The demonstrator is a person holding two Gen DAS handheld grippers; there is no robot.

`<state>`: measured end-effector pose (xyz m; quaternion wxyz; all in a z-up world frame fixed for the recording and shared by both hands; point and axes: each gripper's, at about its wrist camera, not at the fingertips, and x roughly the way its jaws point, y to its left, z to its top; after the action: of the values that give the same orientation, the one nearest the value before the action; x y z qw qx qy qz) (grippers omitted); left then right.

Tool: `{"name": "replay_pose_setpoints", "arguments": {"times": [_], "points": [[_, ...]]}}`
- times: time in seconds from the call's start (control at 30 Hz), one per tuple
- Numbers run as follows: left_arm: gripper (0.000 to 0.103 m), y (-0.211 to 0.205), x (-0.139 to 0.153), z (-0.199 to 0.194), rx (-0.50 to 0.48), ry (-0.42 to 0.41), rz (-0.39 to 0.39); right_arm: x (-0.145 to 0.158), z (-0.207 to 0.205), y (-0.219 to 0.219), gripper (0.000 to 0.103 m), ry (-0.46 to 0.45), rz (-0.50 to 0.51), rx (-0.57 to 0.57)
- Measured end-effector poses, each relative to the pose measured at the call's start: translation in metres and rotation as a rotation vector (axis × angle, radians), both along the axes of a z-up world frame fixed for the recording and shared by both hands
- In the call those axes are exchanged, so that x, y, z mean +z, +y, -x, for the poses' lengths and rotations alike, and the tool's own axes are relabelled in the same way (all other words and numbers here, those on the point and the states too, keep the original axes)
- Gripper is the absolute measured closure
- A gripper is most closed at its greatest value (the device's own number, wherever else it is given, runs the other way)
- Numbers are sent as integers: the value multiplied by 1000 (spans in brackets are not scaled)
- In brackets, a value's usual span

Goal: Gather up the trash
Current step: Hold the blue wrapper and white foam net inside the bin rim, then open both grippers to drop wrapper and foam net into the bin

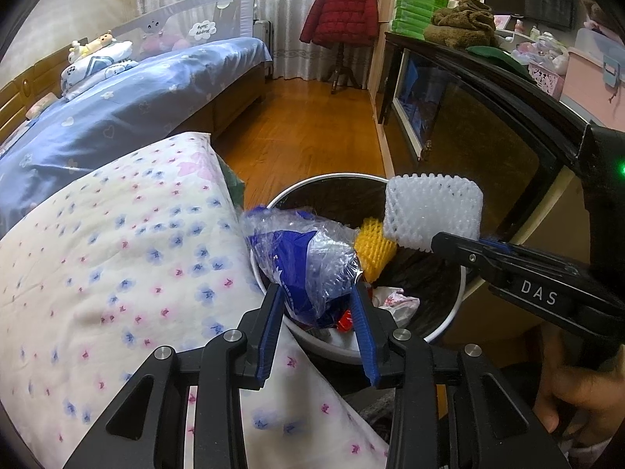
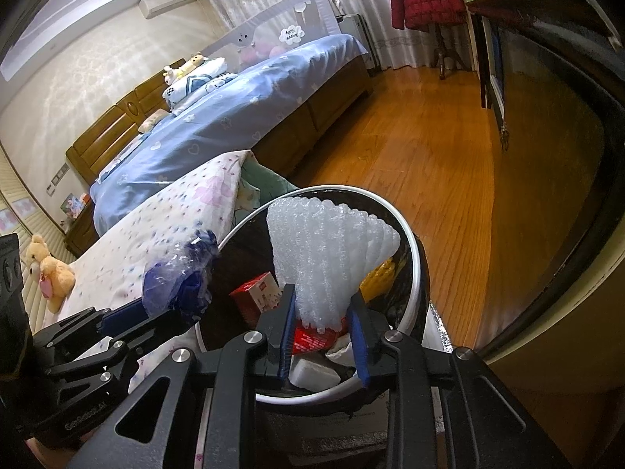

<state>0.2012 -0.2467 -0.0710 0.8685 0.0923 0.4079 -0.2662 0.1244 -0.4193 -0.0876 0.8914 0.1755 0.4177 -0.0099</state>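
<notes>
A round trash bin (image 1: 453,308) with a white rim (image 2: 410,234) stands on the floor beside the bed. My left gripper (image 1: 318,293) is shut on a crumpled blue and clear plastic bag (image 1: 300,262), held over the bin's near-left edge. My right gripper (image 2: 322,297) is shut on a white foam net sleeve (image 2: 328,250), held above the bin's opening; the sleeve (image 1: 431,211) shows over the far right rim in the left wrist view. Inside the bin lie a yellow foam net (image 1: 375,250), a red box (image 2: 258,293) and white scraps.
A floral quilt (image 1: 117,258) lies against the bin's left side, with a blue-covered bed (image 2: 242,117) behind. A dark glass-fronted cabinet (image 1: 480,125) runs along the right. A coat stand with a red jacket (image 1: 340,11) stands at the far end of the wooden floor (image 2: 422,148).
</notes>
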Motion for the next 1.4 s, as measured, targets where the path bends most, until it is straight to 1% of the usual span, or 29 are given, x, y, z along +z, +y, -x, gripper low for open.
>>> {"name": "replay_pose_setpoints", "arguments": {"times": [0.63, 0.7, 0.73, 0.77, 0.83, 0.87, 0.93, 1.07, 1.2, 1.3, 1.37, 1.4], "points": [[68, 0, 1, 0, -5, -5, -3, 5, -2, -1, 76, 7, 4, 8], [66, 0, 1, 1, -7, -4, -2, 5, -2, -1, 76, 7, 3, 7], [62, 0, 1, 1, -7, -3, -2, 6, -2, -1, 75, 6, 2, 7], [54, 1, 2, 1, -7, -2, -1, 5, -3, -1, 68, 7, 1, 6], [43, 3, 3, 2, -2, -8, 2, 7, -3, -3, 60, 3, -6, -2], [41, 4, 4, 2, 1, -11, 3, 7, -4, -3, 59, 2, -7, -5], [41, 7, 4, 2, 3, -11, 6, 8, -3, -5, 57, 0, -14, -9], [33, 12, 4, 3, 17, -12, 2, 10, -2, -5, 51, -6, -19, -15], [33, 19, 5, 6, 30, -11, 5, 14, 2, -4, 46, -13, -26, -19], [33, 31, 8, 12, 49, -17, 16, 20, 7, -1, 40, -30, -31, -18], [33, 41, 10, 17, 63, -19, 28, 26, 12, 3, 33, -49, -32, -18], [33, 49, 12, 20, 77, -20, 39, 30, 16, 6, 32, -62, -35, -19]]}}
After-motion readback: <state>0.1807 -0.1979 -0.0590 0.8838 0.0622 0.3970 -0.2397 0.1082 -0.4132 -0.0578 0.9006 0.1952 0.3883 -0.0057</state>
